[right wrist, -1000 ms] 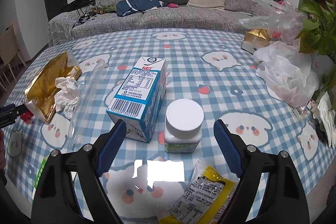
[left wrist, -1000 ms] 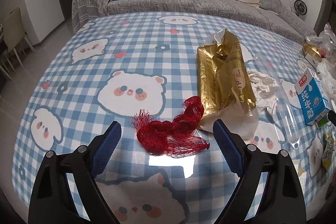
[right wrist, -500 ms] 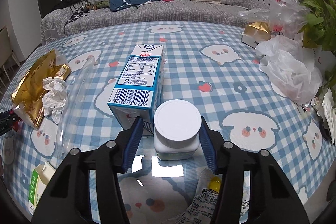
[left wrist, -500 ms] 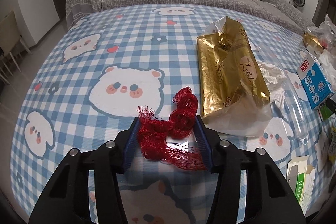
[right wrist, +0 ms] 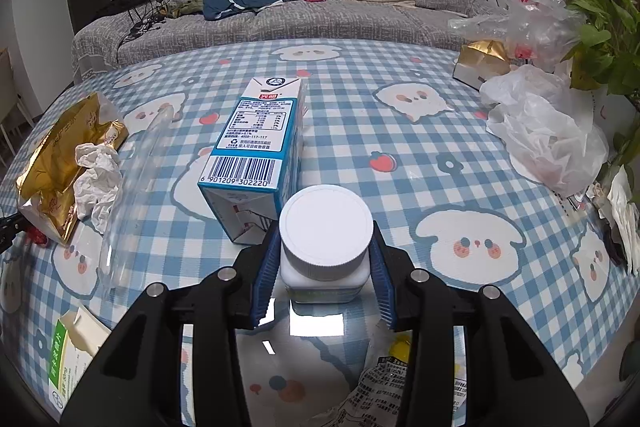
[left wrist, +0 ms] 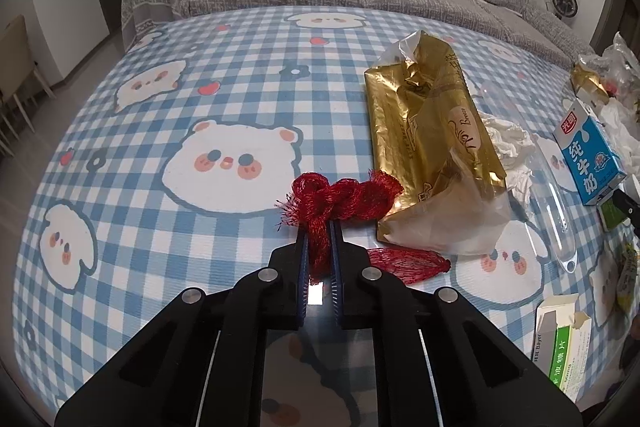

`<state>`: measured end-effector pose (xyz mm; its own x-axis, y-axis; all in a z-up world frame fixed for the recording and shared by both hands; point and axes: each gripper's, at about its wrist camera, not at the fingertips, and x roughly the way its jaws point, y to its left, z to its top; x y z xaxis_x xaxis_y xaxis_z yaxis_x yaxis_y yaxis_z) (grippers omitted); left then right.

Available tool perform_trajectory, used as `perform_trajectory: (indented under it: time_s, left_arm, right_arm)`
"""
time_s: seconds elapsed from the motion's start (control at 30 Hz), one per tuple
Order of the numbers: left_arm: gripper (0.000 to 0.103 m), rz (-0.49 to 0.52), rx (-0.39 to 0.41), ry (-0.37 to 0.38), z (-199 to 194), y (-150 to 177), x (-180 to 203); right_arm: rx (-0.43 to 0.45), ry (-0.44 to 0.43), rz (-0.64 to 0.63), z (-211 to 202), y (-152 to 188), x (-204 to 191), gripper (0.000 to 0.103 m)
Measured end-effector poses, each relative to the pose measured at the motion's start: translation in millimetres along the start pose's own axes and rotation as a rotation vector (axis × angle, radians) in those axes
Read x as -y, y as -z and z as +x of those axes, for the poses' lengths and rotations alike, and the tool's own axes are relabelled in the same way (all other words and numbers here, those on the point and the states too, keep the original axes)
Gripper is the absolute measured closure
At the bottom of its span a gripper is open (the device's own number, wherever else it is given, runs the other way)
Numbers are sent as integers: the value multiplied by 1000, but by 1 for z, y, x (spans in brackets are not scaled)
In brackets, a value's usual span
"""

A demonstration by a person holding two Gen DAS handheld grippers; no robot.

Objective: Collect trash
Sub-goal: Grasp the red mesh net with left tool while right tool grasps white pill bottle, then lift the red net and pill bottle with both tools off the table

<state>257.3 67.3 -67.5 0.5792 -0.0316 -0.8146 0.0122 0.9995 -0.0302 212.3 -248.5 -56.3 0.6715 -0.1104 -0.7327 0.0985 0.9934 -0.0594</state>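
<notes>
In your right view, the carton (right wrist: 256, 143) lies mid-frame, the bottle (right wrist: 326, 239) just below it, tissue (right wrist: 98, 175) and wrapper (right wrist: 64, 163) at left, bags (right wrist: 548, 135) at right.

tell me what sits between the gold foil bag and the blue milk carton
A crumpled white tissue and a long clear plastic tube lie between the gold foil bag and the blue milk carton; both wrist views show it.

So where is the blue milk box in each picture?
Left wrist view: the blue milk carton sits at the far right edge, lying on the table.
Right wrist view: the carton lies in the middle, just behind the white-capped bottle in the right gripper.
Shared landmark: the gold wrapper with crumpled tissue beside it.
</notes>
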Motion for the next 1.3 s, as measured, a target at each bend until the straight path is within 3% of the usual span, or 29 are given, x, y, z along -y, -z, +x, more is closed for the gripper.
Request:
perform_trajectory:
  time_s: [0.53, 1.3]
  left_arm:
    - [97, -17, 16, -17, -23, 11, -11]
    - [97, -24, 57, -23, -85, 47, -9]
  right_arm:
    - [13, -3, 3, -19, 4, -3, 63]
    - [45, -25, -12, -75, 32, -10, 63]
